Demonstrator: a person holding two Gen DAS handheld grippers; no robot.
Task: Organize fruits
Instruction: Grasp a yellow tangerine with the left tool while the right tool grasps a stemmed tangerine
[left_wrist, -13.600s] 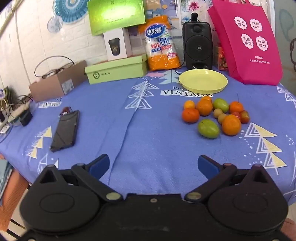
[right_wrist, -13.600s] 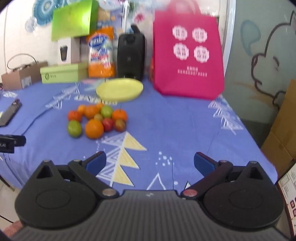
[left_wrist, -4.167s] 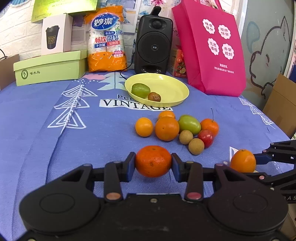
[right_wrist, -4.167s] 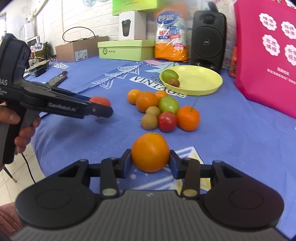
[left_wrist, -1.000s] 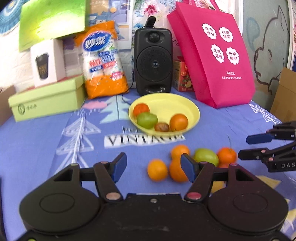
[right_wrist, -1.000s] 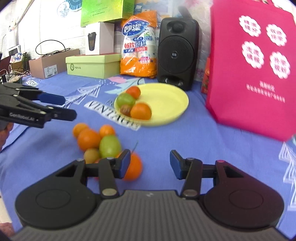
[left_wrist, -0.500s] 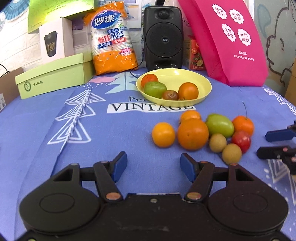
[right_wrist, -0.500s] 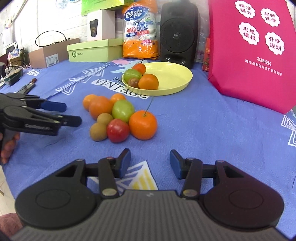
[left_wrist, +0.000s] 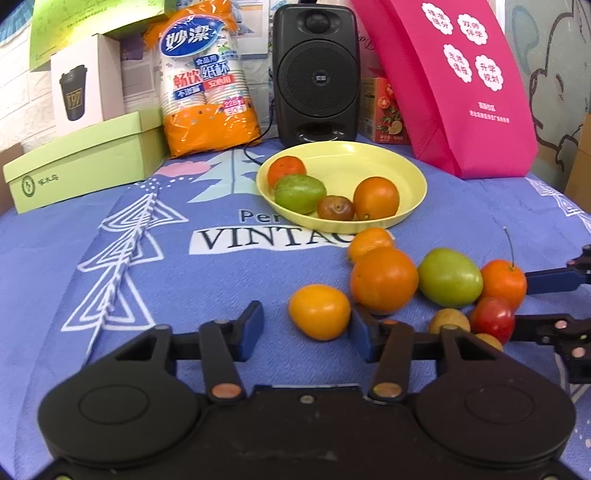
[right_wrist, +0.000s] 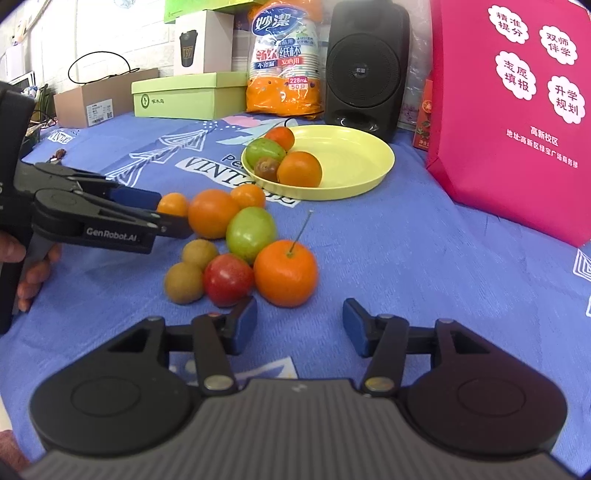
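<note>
Currently, pick-up step: left hand-held gripper (left_wrist: 306, 332) just closing around, seemingly not yet pinching, small orange (left_wrist: 319, 311) mid-tabletop; right hand-held gripper (right_wrist: 299, 328) widening, empty, before stemmed orange (right_wrist: 285, 273); next, yellow plate (left_wrist: 406, 166).

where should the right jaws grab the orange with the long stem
Grip the stemmed orange across its round middle, pads on its left and right sides, well below the upright stem. Come from the near side, where the right gripper already faces it with jaws open. Its right flank is free, but the red fruit crowds its left, so slide that pad in carefully.
</note>
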